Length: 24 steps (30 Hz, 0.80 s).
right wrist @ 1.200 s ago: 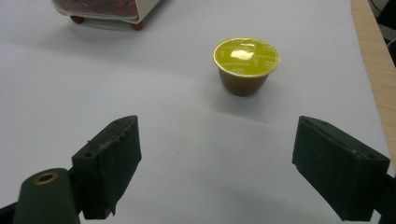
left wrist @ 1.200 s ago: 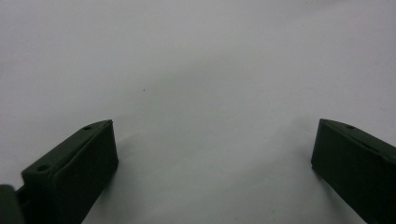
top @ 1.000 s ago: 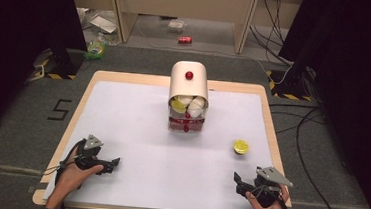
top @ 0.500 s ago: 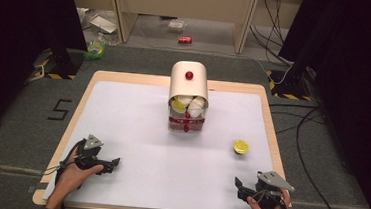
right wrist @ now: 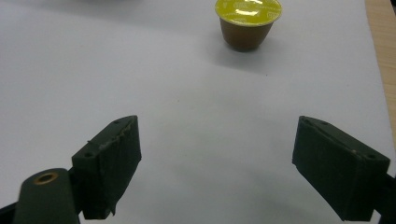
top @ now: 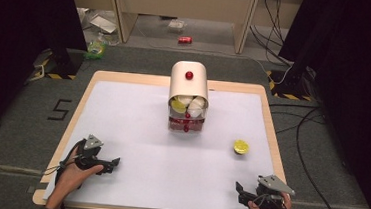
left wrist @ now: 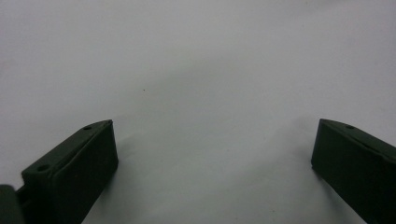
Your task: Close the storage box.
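While the white table [top: 136, 126] carries a cream dispenser [top: 189, 84] at its far middle, the left gripper [top: 111, 164] and right gripper [right wrist: 217, 154] rest near the front corners, jaws spread wide and empty; the yellow-lidded capsule [right wrist: 247, 23] stands upright ahead of the right one, well apart.

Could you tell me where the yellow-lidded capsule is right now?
In the high view the capsule stands alone on the table's right side, between the dispenser and the right tool; that tool's view shows it ahead, upright.
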Each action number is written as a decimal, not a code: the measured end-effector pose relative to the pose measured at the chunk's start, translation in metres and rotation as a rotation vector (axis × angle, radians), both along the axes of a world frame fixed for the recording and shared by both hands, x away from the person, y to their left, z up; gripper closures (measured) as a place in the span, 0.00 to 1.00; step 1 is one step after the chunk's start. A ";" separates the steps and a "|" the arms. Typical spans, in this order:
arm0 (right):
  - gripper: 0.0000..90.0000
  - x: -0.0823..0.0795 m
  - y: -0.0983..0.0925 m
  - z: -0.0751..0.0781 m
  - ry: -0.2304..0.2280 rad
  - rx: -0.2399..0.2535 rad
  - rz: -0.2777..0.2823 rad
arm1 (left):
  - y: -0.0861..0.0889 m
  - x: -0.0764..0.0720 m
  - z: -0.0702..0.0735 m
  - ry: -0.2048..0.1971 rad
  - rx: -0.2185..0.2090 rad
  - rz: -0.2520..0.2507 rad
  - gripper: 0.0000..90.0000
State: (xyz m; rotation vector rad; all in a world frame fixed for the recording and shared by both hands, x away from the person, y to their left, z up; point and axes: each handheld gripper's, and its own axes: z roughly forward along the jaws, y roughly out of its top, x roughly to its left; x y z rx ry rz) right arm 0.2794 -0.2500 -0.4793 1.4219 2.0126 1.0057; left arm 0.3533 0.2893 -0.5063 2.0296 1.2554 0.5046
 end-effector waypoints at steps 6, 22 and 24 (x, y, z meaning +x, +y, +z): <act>0.18 -0.003 -0.002 -0.001 0.004 -0.001 -0.003 | 0.000 0.000 0.000 0.000 0.000 0.000 0.00; 0.18 -0.013 -0.007 -0.004 0.031 -0.008 -0.001 | 0.000 0.000 0.000 -0.001 0.001 0.000 0.00; 0.18 -0.014 -0.007 -0.004 0.027 -0.012 0.001 | 0.000 0.000 0.000 0.000 0.001 -0.001 0.00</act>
